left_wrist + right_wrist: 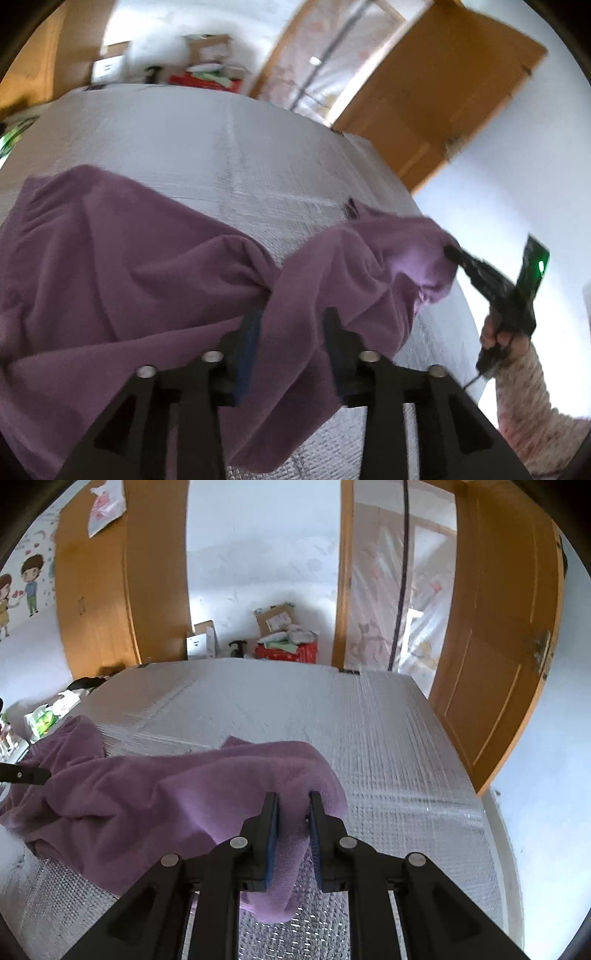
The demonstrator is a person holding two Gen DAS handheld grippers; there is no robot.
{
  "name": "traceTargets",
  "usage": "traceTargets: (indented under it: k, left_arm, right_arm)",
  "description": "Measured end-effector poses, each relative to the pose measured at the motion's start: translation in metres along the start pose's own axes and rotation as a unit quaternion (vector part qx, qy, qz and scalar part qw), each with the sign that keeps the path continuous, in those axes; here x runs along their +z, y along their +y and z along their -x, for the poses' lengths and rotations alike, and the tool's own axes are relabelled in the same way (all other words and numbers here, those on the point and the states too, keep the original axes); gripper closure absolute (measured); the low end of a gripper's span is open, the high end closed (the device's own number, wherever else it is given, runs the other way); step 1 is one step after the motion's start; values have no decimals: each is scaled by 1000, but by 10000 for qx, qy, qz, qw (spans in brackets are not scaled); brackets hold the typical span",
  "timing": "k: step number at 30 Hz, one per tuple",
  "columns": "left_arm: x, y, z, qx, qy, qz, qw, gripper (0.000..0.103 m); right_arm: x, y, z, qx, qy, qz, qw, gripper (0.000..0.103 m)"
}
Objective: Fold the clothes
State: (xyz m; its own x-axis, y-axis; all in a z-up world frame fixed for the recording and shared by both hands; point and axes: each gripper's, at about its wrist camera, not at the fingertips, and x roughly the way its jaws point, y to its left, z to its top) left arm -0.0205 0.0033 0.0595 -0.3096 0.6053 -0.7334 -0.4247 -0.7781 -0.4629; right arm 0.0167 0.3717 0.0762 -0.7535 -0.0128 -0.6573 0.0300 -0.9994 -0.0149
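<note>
**Purple garment: handling properties and grip points**

Location: purple garment [110, 258] spread along the near edge of the silver mat [388, 738], bulk heaped toward the near left corner, far half of the mat bare.

Left portion: thick, fleecy knit, lying in deep rounded folds. To be treated as soft, limp and light, with no stiffness of its own; sags wherever unsupported. Matte, napped surface, so probably good pad friction and little risk of slipping. Not fragile. Likely to drag on the quilted mat instead of sliding; lift before moving.

Centre: left gripper [293, 328] released, jaws standing well apart, a ridge of cloth running between them with no pad pressing on it. No load carried here.

Right portion: right gripper [293, 812] clenched on a bunched fold of the garment, cloth pinched between the blue pads and hanging below them. In the left wrist view, this end raised clear of the mat near its right edge, with the rest trailing down to the heap. Hand [495, 336] on the grip, patterned sleeve behind it.

Recommended hold: take hems, corners or seam lines, not the middle of a panel. Pinch a single layer where possible; bunched cloth hides which edge is held. Keep both holds apart and level to put the cloth under light tension before laying a fold.
</note>
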Motion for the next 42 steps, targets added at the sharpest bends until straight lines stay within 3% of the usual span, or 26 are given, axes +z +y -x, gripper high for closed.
traceTargets:
  k: [2, 8, 10, 18, 23, 26, 29, 33, 37, 42]
  left_arm:
    - [2, 2, -8, 72, 209, 25, 9998, 63]
    - [4, 4, -18, 104, 343, 187, 9992, 65]
    - [1, 0, -14, 121, 196, 32, 9997, 95]
    - [-1, -19, 16, -156, -411, -271, 9987, 97]
    - [-19, -40, 31, -185, -535, -755, 9955, 97]
    - [-30, -45, 30, -161, -495, -873, 9948, 97]
    - [-42, -51, 31, -167, -482, -1050, 9932, 97]
    - [-53, -55, 29, -138, -445, -1221, 9914, 97]
    - [-58, -53, 29, -196, -409, -1143, 9924, 97]
    - [-62, -49, 31, -229, -364, -1136, 9926, 97]
  right_arm:
    - [-3, -5, -4, -20, 68, -88, 9999, 86]
    - [-11, -10, -14, -106, 226, -221, 9994, 85]
    - [-13, -11, -16, -138, 238, -297, 9992, 85]
    - [-16, -10, -13, -164, 207, -485, 9985, 83]
    - [-16, -10, -2, -306, 186, -595, 9976, 81]
    - [-10, 1, 21, -425, -154, -426, 9981, 81]
    - [1, 12, 40, -205, -390, -361, 9984, 80]
    - [14, 36, 49, 276, -483, 13, 9985, 72]
    - [19, 69, 39, 718, -180, 809, 9940, 68]
    - [15, 120, 25, 683, 117, 2491, 9660, 66]
